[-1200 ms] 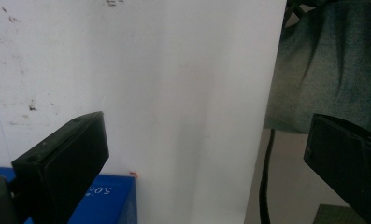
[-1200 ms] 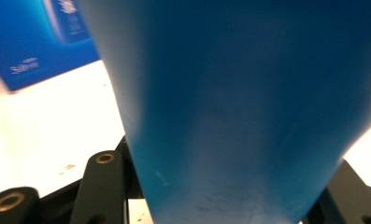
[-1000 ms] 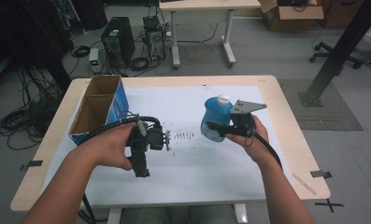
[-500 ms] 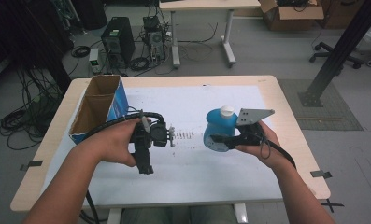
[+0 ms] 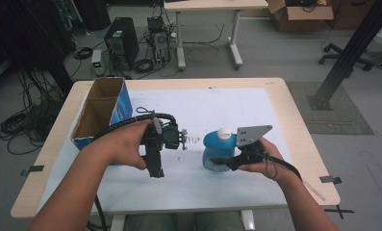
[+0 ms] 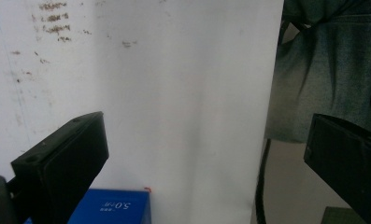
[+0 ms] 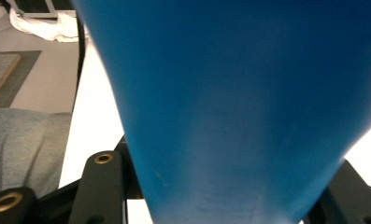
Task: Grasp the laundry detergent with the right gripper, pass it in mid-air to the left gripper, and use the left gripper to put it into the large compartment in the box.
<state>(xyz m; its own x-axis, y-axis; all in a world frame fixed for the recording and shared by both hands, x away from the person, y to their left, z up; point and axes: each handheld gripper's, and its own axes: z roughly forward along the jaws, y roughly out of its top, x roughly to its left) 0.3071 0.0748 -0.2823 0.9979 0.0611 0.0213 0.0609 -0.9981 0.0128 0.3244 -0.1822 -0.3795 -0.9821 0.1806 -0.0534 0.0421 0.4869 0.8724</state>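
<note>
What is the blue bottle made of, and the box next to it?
The blue bottle looks like smooth, slightly shiny plastic with a white cap. The box looks like cardboard: dull brown inside with thin folded walls, printed blue outside.

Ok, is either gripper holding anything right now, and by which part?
The right gripper is shut on the blue bottle, gripping its lower body. The left gripper is open above the white table cover, holding nothing.

Left claw wide apart, right claw apparently clamped tight.
</note>
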